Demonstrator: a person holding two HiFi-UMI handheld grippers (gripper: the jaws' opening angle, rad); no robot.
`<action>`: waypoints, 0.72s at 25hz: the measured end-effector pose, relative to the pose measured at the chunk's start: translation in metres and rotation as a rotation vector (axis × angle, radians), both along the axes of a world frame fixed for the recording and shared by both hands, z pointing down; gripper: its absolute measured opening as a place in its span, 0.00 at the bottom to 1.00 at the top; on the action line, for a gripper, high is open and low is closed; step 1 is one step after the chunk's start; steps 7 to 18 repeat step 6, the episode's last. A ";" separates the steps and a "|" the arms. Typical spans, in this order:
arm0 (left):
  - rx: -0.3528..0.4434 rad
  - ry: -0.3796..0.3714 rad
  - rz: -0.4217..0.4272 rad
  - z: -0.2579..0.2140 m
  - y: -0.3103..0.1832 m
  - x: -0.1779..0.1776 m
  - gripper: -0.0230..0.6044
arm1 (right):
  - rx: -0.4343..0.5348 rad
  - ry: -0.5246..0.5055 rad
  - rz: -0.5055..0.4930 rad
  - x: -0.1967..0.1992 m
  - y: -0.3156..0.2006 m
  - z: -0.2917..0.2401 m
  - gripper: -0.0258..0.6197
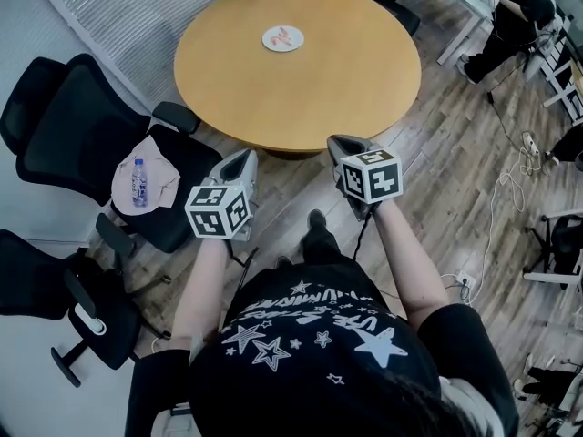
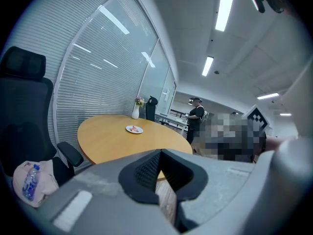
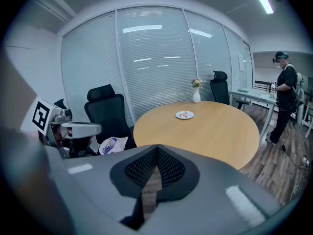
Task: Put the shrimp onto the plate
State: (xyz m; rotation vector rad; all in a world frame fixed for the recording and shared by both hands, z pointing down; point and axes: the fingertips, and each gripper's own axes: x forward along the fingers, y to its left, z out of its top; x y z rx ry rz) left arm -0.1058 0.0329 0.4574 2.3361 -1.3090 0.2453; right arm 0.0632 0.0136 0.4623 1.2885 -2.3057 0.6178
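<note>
A: Head view first. Where's the shrimp point(image 1: 285, 35)?
B: Pink pieces already lying on the plate point(image 1: 268, 39), on the far side of the round table point(image 1: 301, 94). That's well apart from the left gripper point(image 1: 246, 158) and the right gripper point(image 1: 341, 144), both short of the near edge.
A: Left gripper view?
B: Pads pressed together at the tips with nothing between them. The plate point(image 2: 128, 129) is distant.
A: Right gripper view?
B: Same: jaws closed, empty, table ahead.
A: Which step, then?
B: I'd judge it finished, or not under way. Any further pick would call for stepping up to the table and opening a gripper.
</note>
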 end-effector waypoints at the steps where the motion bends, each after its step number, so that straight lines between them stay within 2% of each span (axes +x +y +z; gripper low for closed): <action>1: -0.001 -0.002 0.003 0.001 0.004 0.000 0.04 | 0.001 -0.002 0.003 0.000 0.005 0.000 0.04; 6: -0.004 -0.010 0.014 0.005 0.024 -0.001 0.04 | 0.004 -0.002 0.008 -0.002 0.026 0.002 0.04; 18: -0.004 -0.010 0.014 0.005 0.024 -0.001 0.04 | 0.004 -0.002 0.008 -0.002 0.026 0.002 0.04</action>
